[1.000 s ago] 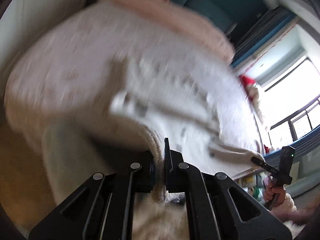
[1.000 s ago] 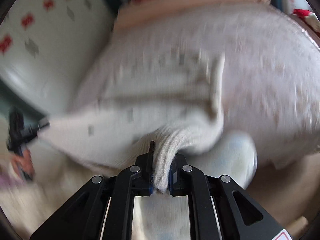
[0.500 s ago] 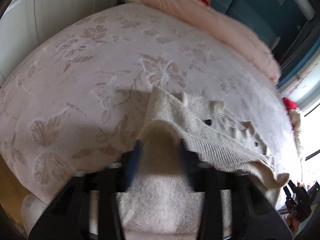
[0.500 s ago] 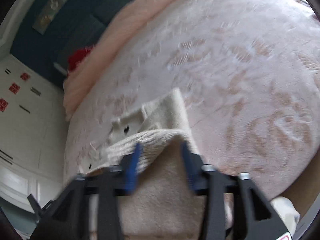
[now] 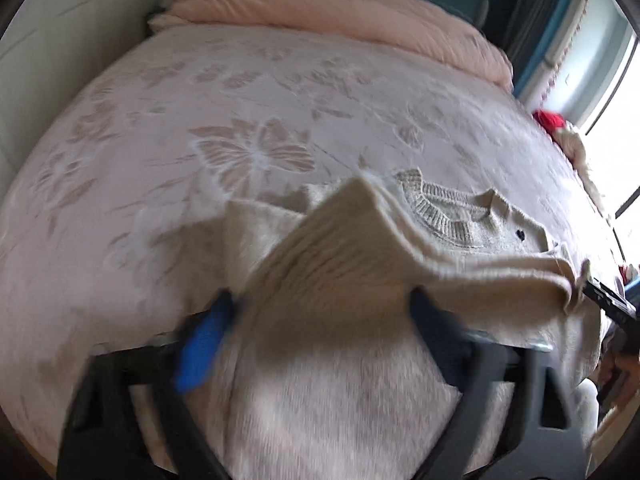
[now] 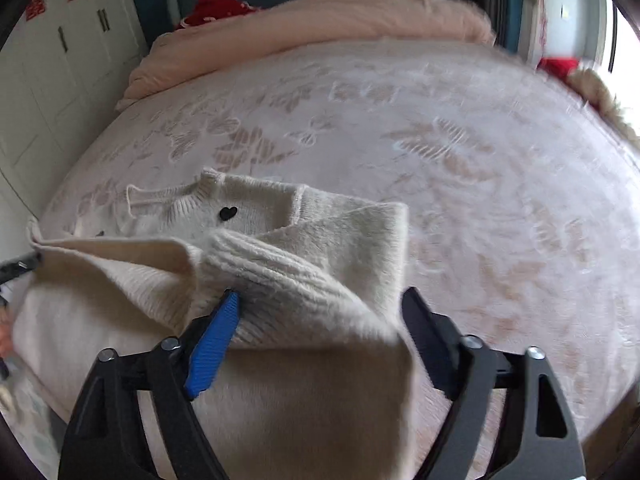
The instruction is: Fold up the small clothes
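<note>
Right wrist view, right gripper (image 6: 320, 316) fingers spread wide, sweater (image 6: 296, 248) hem between

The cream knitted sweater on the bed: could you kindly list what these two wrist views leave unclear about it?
- Left wrist view: motion blur smears the cream knitted sweater hem and the left gripper, so contact cannot be judged.
- Right wrist view: the raised ribbed hem hides the sweater's lower body; the right gripper stands open.
- Both views: the sleeves are folded under or cut off.
- The black heart motif is clear; a second mark is too small.
</note>
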Available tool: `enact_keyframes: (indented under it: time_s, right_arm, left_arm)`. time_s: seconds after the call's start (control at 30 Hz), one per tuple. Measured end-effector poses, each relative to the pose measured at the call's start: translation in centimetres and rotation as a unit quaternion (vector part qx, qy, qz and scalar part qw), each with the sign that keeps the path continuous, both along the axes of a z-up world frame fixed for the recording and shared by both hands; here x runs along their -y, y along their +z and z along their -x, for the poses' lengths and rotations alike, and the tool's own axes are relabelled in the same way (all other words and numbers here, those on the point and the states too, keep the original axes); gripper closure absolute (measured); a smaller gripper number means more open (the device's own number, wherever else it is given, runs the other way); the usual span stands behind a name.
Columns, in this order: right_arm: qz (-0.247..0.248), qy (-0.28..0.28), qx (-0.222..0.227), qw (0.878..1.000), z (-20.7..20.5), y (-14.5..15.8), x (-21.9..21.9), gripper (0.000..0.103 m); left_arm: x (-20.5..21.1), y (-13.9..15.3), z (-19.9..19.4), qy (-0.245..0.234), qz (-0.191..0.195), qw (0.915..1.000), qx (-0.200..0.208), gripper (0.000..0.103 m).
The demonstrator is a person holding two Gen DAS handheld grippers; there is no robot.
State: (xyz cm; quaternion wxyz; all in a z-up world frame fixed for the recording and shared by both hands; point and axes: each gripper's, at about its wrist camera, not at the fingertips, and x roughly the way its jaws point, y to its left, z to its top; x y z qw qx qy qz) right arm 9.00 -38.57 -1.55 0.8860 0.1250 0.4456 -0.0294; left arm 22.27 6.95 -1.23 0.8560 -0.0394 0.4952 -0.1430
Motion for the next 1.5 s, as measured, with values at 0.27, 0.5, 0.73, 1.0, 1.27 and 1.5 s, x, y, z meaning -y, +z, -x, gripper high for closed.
enact_keyframes:
  time_s: [0.27, 0.5, 0.73, 1.0, 1.27, 1.5]
  right_arm:
    - [-0.173, -0.077, 0.103, 0.976, -1.3, 4.0, 3.5, 0.095]
    - [-0.211, -0.133, 0.039, 0.968, -2.5, -0.8, 5.5, 0.095]
    - [-0.188, -0.151, -0.033, 0.970, -4.0, -5.1, 6.1, 0.096]
    - [-0.105, -0.127, 0.068, 0.984, -0.2, 2.9, 3.1, 0.059]
    - [0.011, -0.063, -0.018, 0.998, -6.7, -0.2, 0.7, 0.051]
    - [-0.029, -0.040, 0.017, 0.999, -8.2, 2.2, 0.7, 0.097]
  left_arm:
    - [-2.0, 3.6, -2.4, 0.075, 0.070, 0.9945, 0.017, 0.095]
    - [-3.0, -1.7, -4.3, 0.117, 0.061, 0.9900, -0.050, 0.095]
    - [-2.3, -3.4, -6.5, 0.127, 0.030, 0.9898, -0.057, 0.095]
    - [-3.0, 1.2, -1.7, 0.144, 0.041, 0.9888, 0.002, 0.057]
    - [-0.3, -1.0, 4.2, 0.096, -0.001, 0.9954, -0.010, 0.054]
    - [0.4, -2.8, 4.5, 0.082, -0.039, 0.9958, -0.011, 0.051]
